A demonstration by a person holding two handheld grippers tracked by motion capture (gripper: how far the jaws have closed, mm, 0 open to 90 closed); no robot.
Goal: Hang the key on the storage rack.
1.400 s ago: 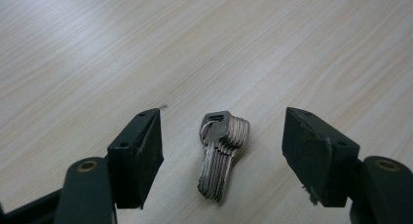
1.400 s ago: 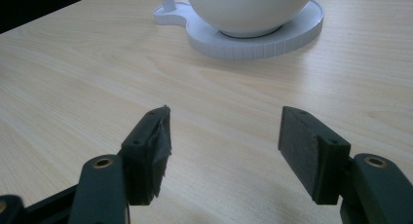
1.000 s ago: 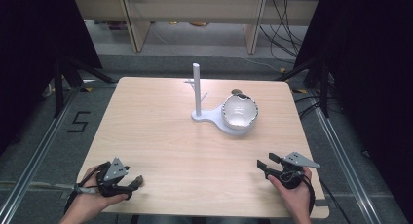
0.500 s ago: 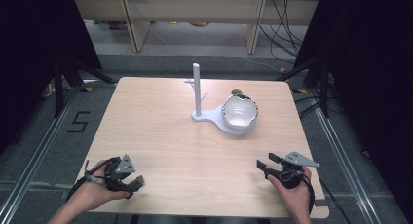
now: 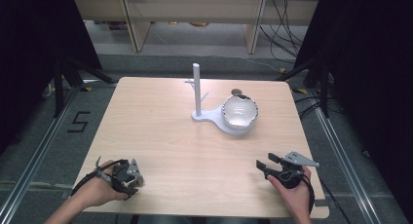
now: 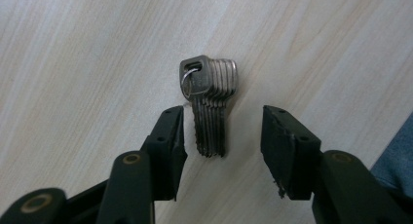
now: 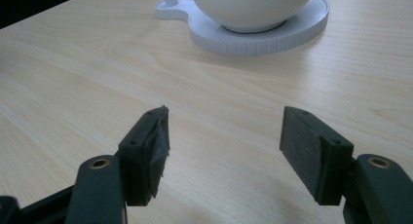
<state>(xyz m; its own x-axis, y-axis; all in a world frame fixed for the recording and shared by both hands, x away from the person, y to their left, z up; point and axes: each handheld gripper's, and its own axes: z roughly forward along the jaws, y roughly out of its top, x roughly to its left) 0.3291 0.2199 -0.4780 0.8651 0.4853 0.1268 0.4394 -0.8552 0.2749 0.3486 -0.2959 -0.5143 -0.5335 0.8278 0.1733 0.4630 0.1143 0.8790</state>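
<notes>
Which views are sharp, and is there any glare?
Left gripper view: keys crisp, tabletop washed out at upper left. Right gripper view: jaws sharp, bowl on its white stand slightly soft. High view: glare inside bowl, dark surroundings.

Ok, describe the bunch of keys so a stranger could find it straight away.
Start at the wooden table and go to its near left corner, where the left gripper points down. The bunch of keys lies flat between its open jaws: fanned silver metal on a ring.
</notes>
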